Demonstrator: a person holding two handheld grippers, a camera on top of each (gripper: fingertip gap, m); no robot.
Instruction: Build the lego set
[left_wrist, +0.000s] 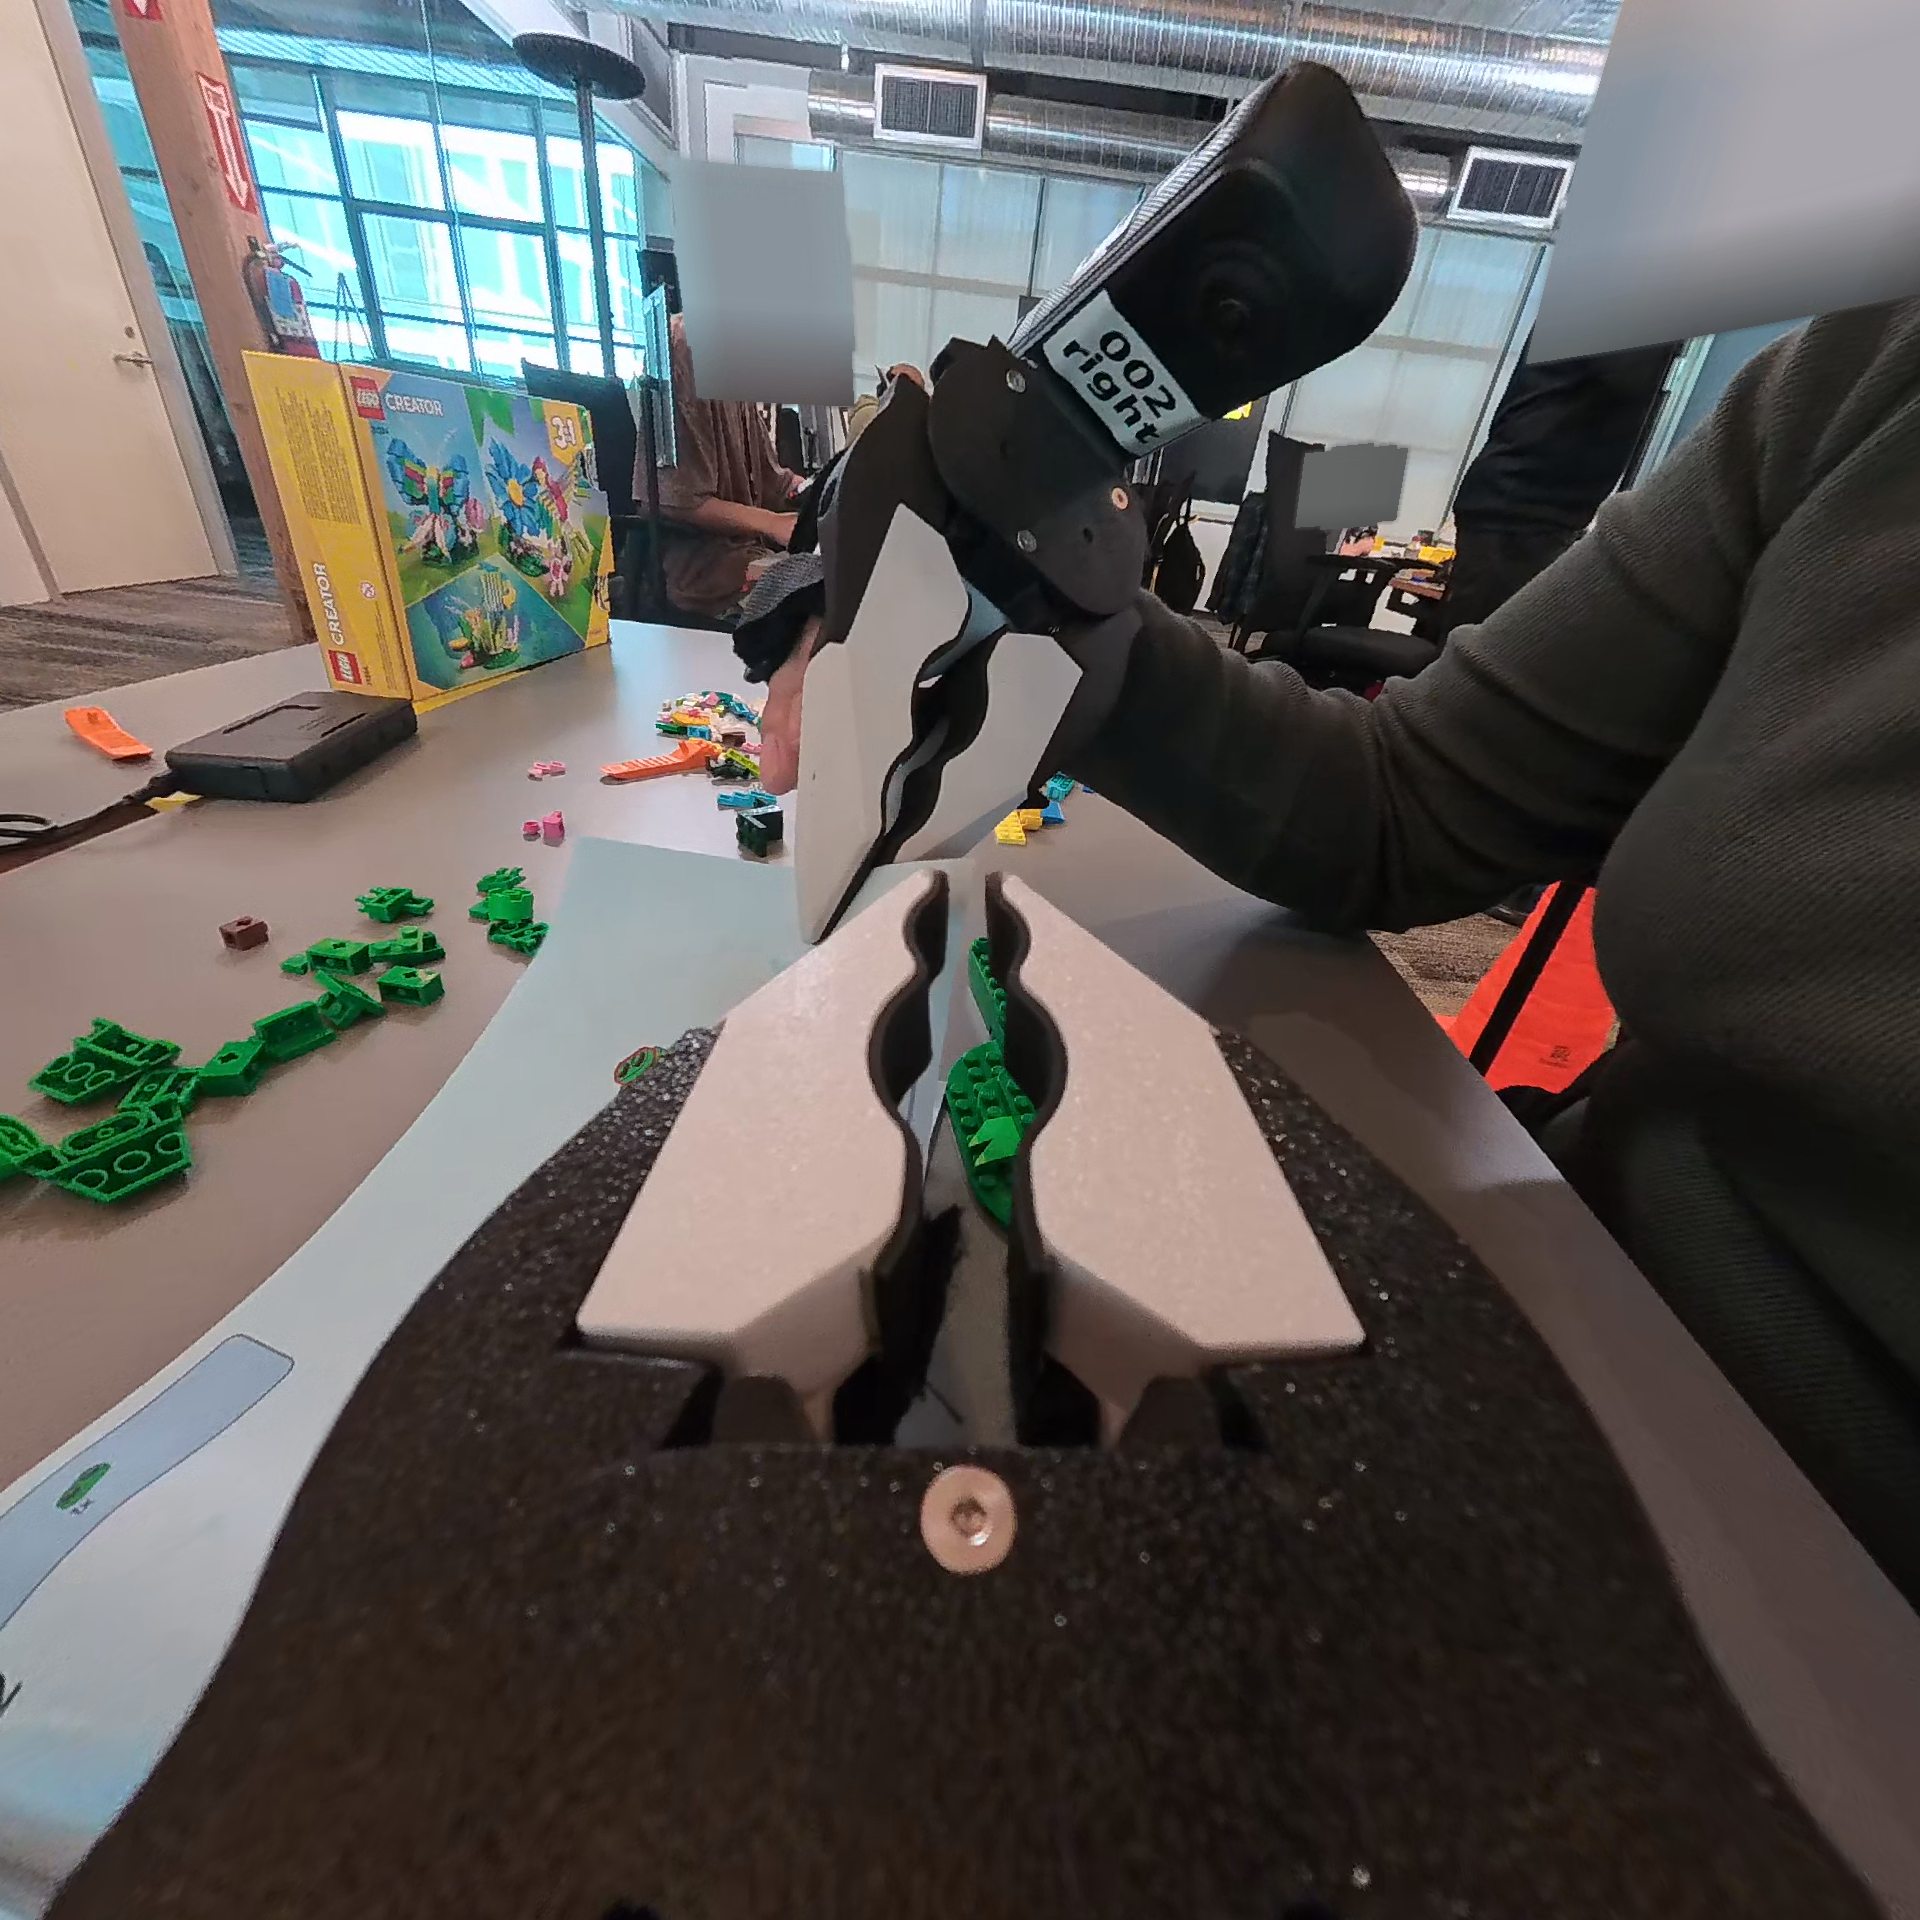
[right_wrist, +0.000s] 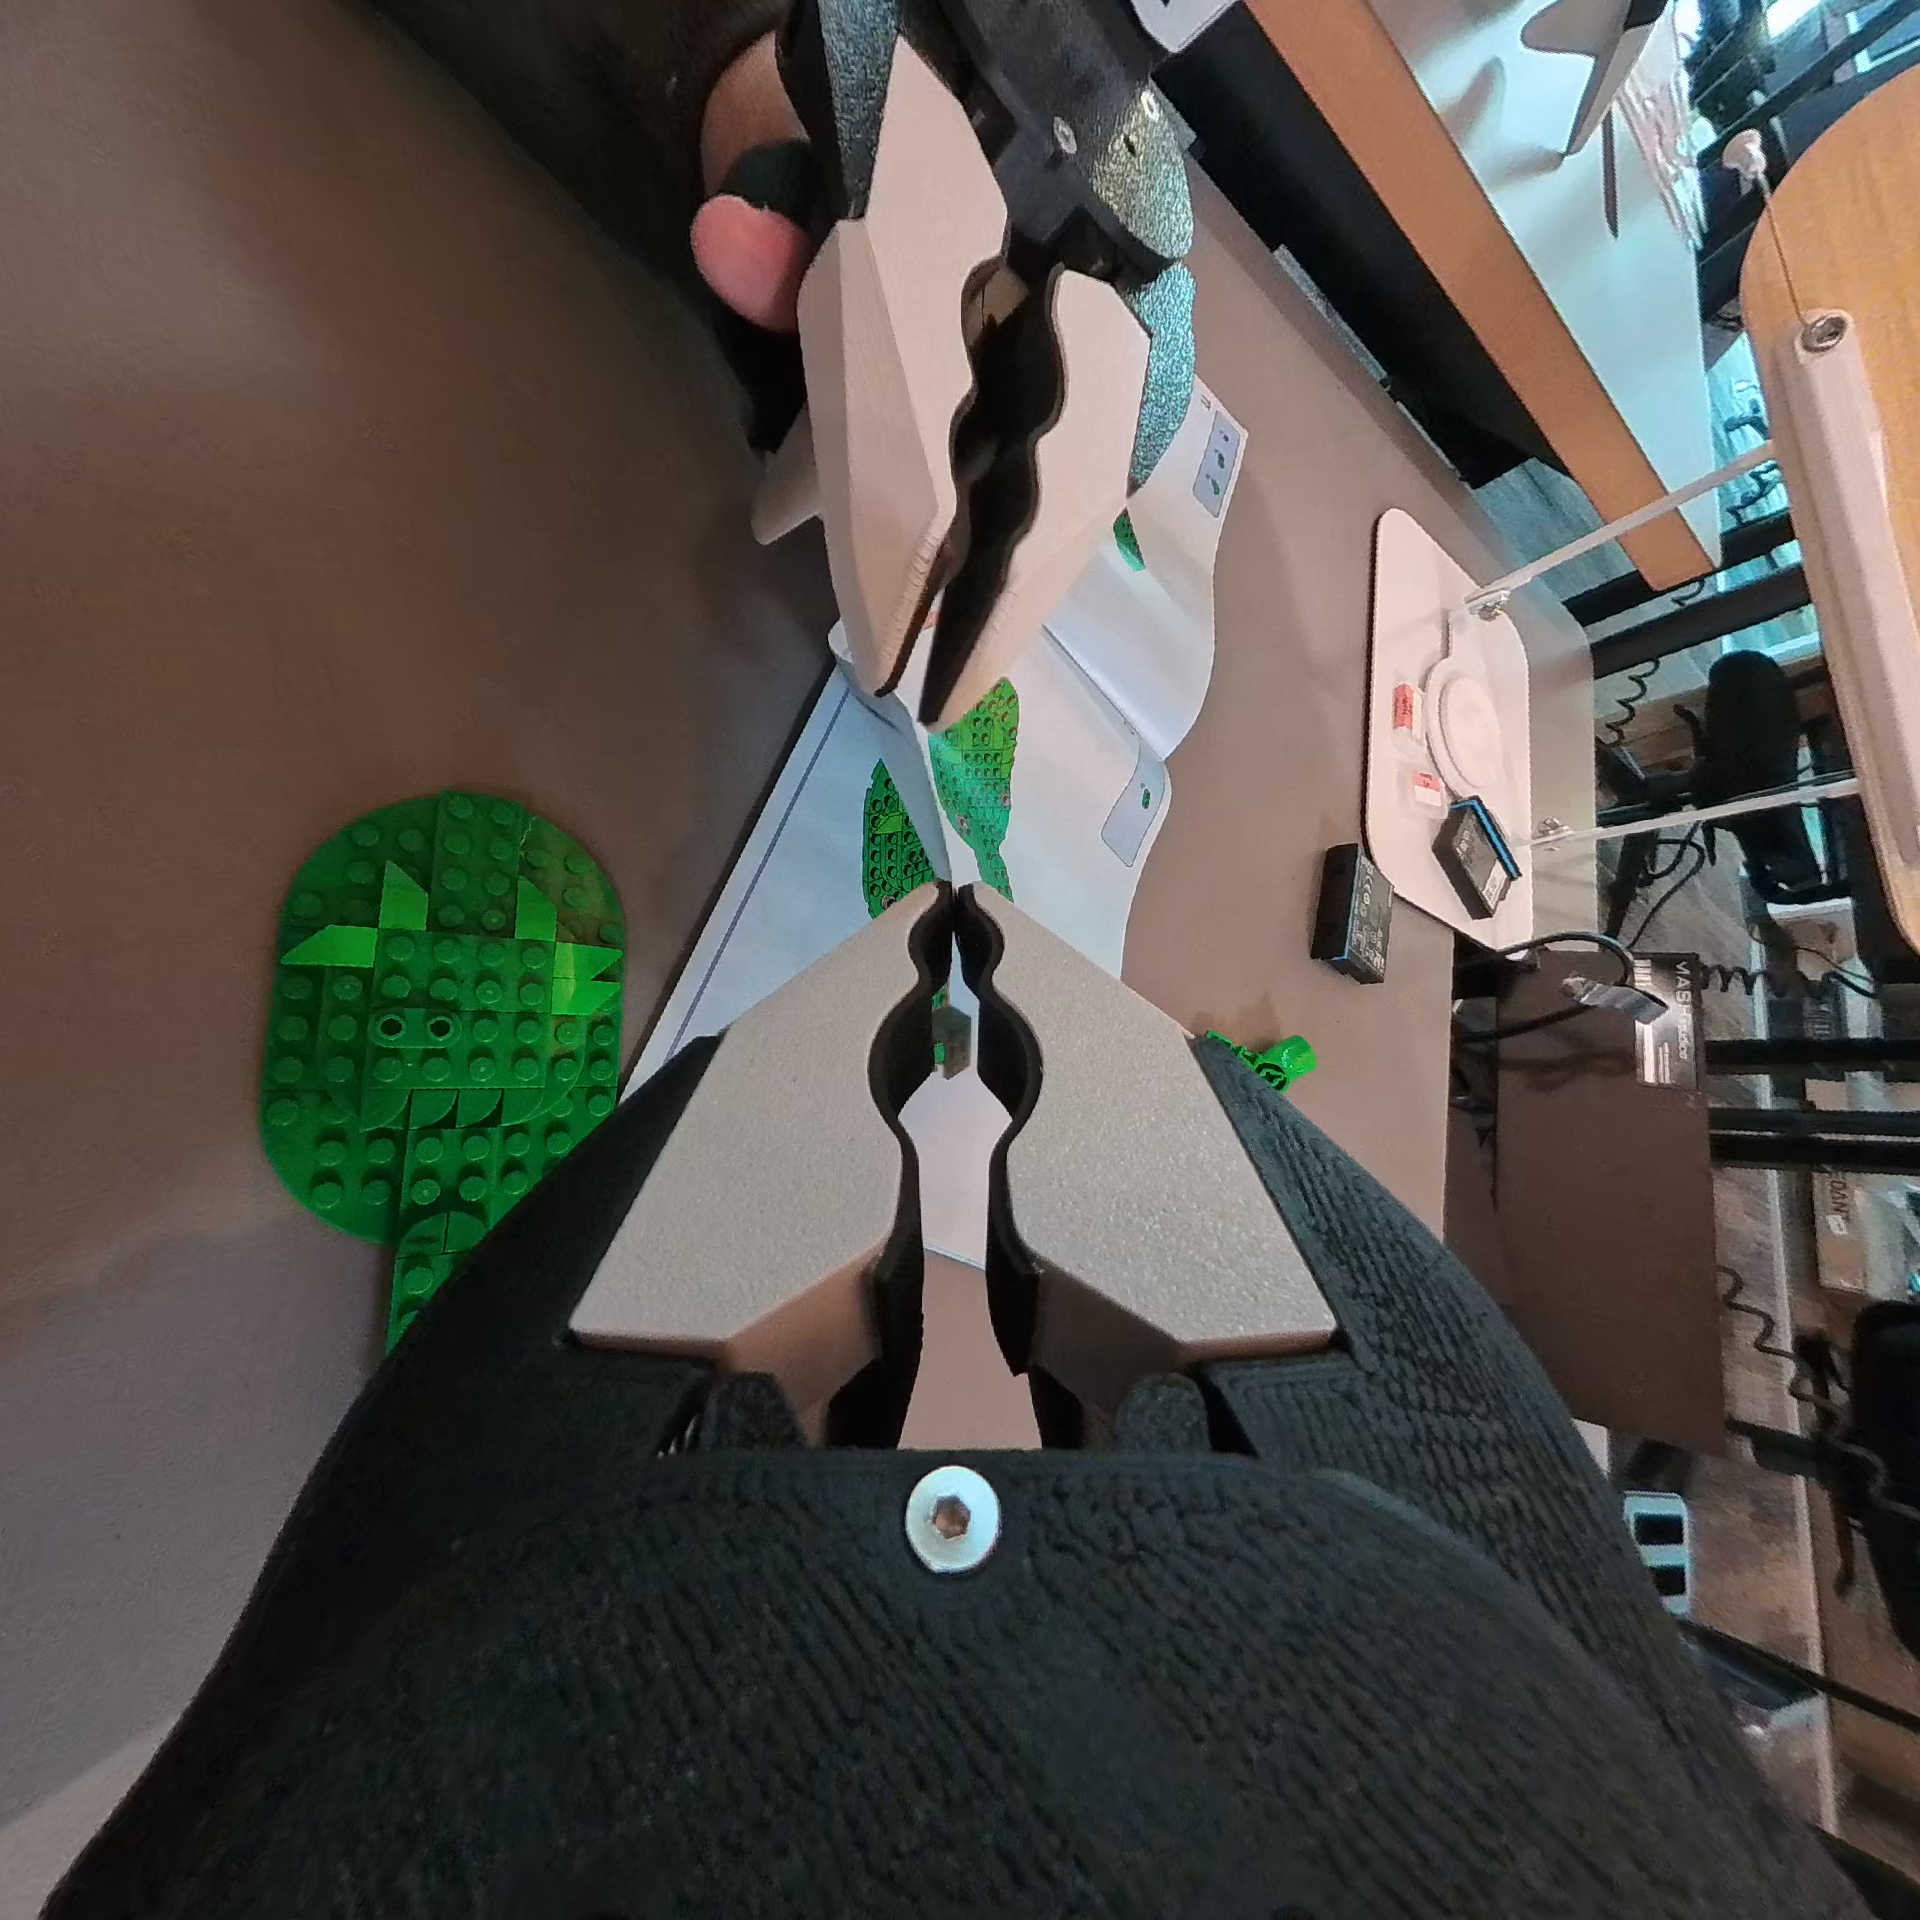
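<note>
fingers of the left gripper (left_wrist: 966, 883) were seen nearly pressed together, only a thin slit left at the tips, and nothing was pinched between them. fingers of the right gripper (right_wrist: 954, 904) were likewise drawn almost shut at the tips; whether a small piece was caught between them could not be told. the green lego plate (right_wrist: 447, 1018), studded and rounded at its ends, was laid flat on the grey surface (right_wrist: 260, 468), at nine o'clock of the right gripper and apart from it. the instruction booklet (right_wrist: 1101, 665) was spread open beneath both grippers, which were held close above it, tips near each other. loose green pieces (left_wrist: 156, 1101) were scattered at nine o'clock of the left gripper. the lego box (left_wrist: 436, 530) was stood upright at eleven o'clock, far back on the surface, with mixed coloured pieces (left_wrist: 717, 738) near it.
</note>
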